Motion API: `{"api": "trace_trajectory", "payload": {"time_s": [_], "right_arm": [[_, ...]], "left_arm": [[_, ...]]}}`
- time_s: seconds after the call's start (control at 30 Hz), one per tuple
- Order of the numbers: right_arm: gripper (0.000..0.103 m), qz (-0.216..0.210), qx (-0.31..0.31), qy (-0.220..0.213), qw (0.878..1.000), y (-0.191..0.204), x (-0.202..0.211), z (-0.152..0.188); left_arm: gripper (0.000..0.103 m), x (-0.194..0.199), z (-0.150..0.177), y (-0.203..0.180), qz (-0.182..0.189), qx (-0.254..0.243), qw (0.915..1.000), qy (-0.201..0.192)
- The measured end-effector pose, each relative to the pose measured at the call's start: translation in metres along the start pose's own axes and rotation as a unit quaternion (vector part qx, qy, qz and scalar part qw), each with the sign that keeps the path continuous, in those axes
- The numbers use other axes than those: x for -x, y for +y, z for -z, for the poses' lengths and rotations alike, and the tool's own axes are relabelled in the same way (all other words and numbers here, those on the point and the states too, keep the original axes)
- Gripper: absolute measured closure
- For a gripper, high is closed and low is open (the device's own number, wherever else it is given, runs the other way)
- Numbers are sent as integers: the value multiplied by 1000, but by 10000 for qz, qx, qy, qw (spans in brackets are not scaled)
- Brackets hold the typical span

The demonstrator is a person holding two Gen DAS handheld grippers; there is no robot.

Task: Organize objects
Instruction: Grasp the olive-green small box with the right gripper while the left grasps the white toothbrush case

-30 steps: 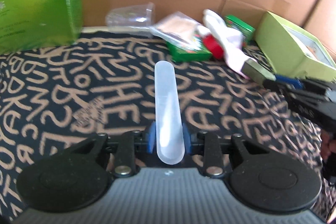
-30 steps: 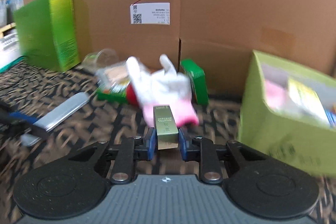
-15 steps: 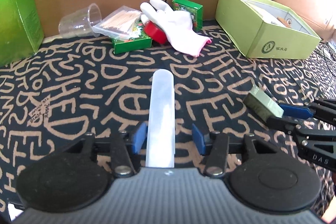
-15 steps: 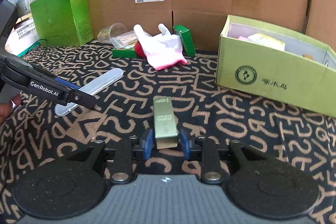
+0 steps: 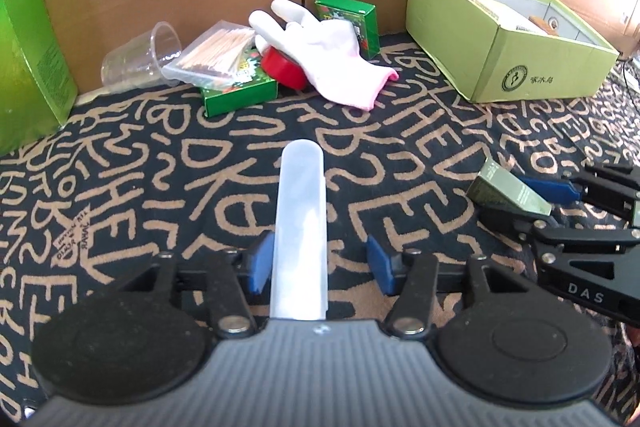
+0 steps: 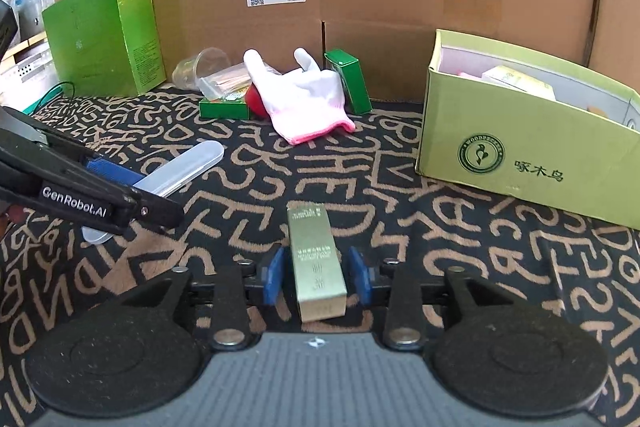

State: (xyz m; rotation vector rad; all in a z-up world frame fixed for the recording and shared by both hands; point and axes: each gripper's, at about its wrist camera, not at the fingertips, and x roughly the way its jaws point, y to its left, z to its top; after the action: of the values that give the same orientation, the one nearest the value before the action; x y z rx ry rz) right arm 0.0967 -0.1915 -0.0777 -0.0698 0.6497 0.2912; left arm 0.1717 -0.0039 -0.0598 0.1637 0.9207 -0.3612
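Observation:
A long translucent plastic case [image 5: 301, 227] lies on the patterned cloth between the open jaws of my left gripper [image 5: 316, 263]; the pads stand apart from it. It also shows in the right wrist view [image 6: 182, 167]. A small gold-green box [image 6: 316, 259] lies on the cloth between the open jaws of my right gripper [image 6: 316, 277], with gaps on both sides. In the left wrist view the box [image 5: 506, 187] sits at the right.
An open light-green box [image 6: 520, 155] with items inside stands at the right. At the back lie a white glove [image 5: 324, 51], a clear cup [image 5: 140, 57], a toothpick bag [image 5: 216, 55], small green boxes [image 5: 236, 93] and a red lid [image 5: 282, 67]. A tall green box [image 6: 104, 31] stands at the left.
Both grippers came down and back from the pile to the cloth and opened. The plastic case and the gold-green box now lie loose between the jaws.

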Motion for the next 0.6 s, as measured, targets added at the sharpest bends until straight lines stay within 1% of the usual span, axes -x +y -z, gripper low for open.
{"api": "trace_trajectory", "payload": {"time_s": [0.07, 0.13, 0.2, 0.23, 0.27, 0.3, 0.33, 0.43, 0.6], "right_arm": [[63, 0, -26, -25, 10000, 0, -1, 0], [72, 26, -57, -60, 10000, -1, 0, 2], [76, 64, -42, -102, 9999, -2, 2, 4], [76, 51, -66, -105, 9999, -3, 3, 5], [76, 30, -83, -108, 9999, -4, 4, 6], [77, 23, -93, -113, 9999, -5, 6, 7], [77, 23, -108, -122, 9999, -6, 7, 8], [77, 17, -205, -162, 9997, -11, 14, 12], [77, 117, -368, -346, 9987, -29, 32, 18]], "left_arm": [[55, 0, -1, -1, -6, -29, 10000, 12], [55, 0, -1, -2, -24, -46, 10000, 9], [54, 0, -1, -2, -29, -46, 10000, 9], [55, -1, -2, -2, -27, -66, 10000, 13], [59, 0, -2, -3, -14, -78, 10000, 9], [72, 1, -2, -4, 38, -88, 10000, 7], [76, 2, -3, -6, 97, -75, 9999, 20], [76, 6, -4, -17, 279, -126, 9995, 97], [76, 19, -9, -42, 505, -371, 9980, -10]]}}
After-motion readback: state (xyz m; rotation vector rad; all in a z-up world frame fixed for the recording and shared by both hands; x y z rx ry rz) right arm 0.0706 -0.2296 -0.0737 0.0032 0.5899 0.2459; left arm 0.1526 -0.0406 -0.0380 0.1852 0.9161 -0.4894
